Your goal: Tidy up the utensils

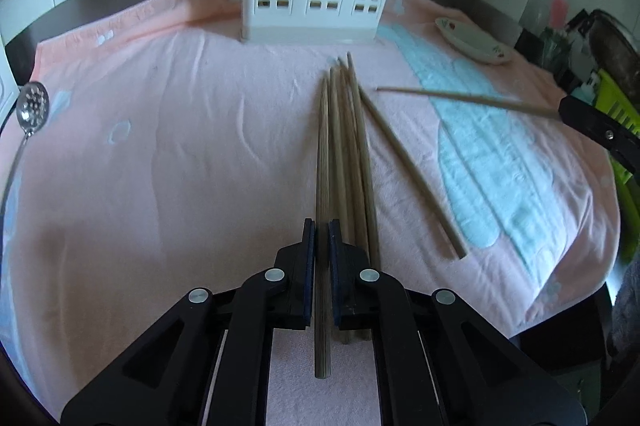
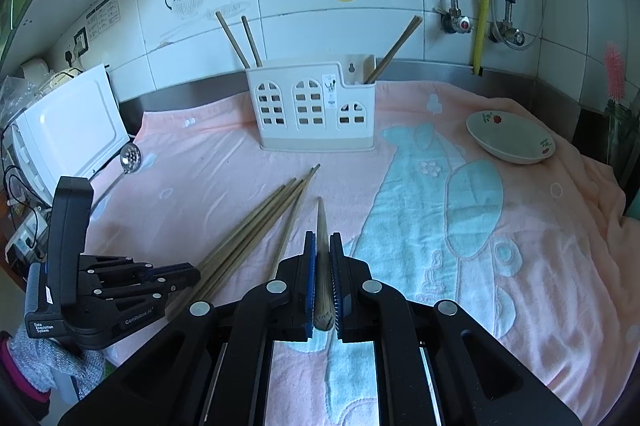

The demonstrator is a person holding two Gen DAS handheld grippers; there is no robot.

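Note:
Several wooden chopsticks lie in a bundle on the pink towel; they also show in the right wrist view. My left gripper is shut on one chopstick of the bundle, low over the towel. One more chopstick lies apart to the right. My right gripper is shut on a single chopstick and holds it above the towel; it shows at the right in the left wrist view. A white house-shaped utensil holder stands at the back with three chopsticks in it.
A white bowl sits at the back right of the towel. A perforated metal ladle lies at the left edge. A white appliance stands at the left. A tiled wall with pipes rises behind.

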